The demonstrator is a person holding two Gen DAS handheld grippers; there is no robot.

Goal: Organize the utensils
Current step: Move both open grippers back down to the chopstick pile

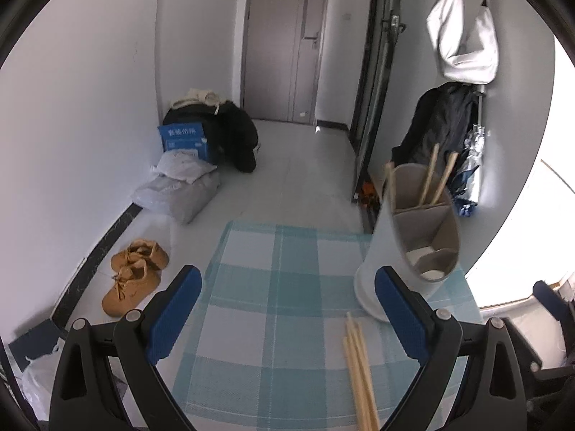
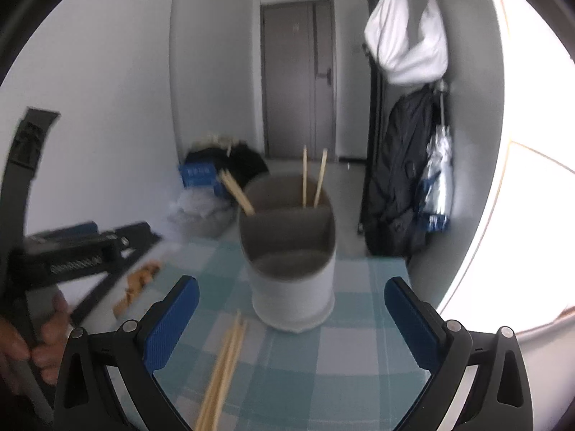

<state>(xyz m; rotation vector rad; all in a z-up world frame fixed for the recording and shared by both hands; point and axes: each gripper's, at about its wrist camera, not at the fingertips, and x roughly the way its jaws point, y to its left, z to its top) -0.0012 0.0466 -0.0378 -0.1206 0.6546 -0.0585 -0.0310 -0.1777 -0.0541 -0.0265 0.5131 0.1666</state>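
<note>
Two hand-held grippers with black frames and blue ribbed finger pads hover over a table covered with a teal-and-white checked cloth, and both are spread wide with nothing between their fingers. From the left wrist view, the left gripper sits above the cloth, its right finger just in front of the base of a pale grey cylindrical utensil holder with inner dividers. From the right wrist view, the right gripper faces that same holder, which stands upright on the cloth ahead of and between its fingers, not touched by either. Inside the holder, two light wooden chopsticks stand in the far compartment, and another pair of wooden chopsticks leans out over the left rim from the left side; the near compartment shows no sticks. A loose bundle of wooden chopsticks lies flat on the cloth in front of the holder, close to the right gripper's left finger and running toward the camera. At the left edge of the right wrist view, a person's hand grips the handle of the other gripper, somewhat blurred. On the floor to the left lies a pair of tan lace-up boots.
</note>
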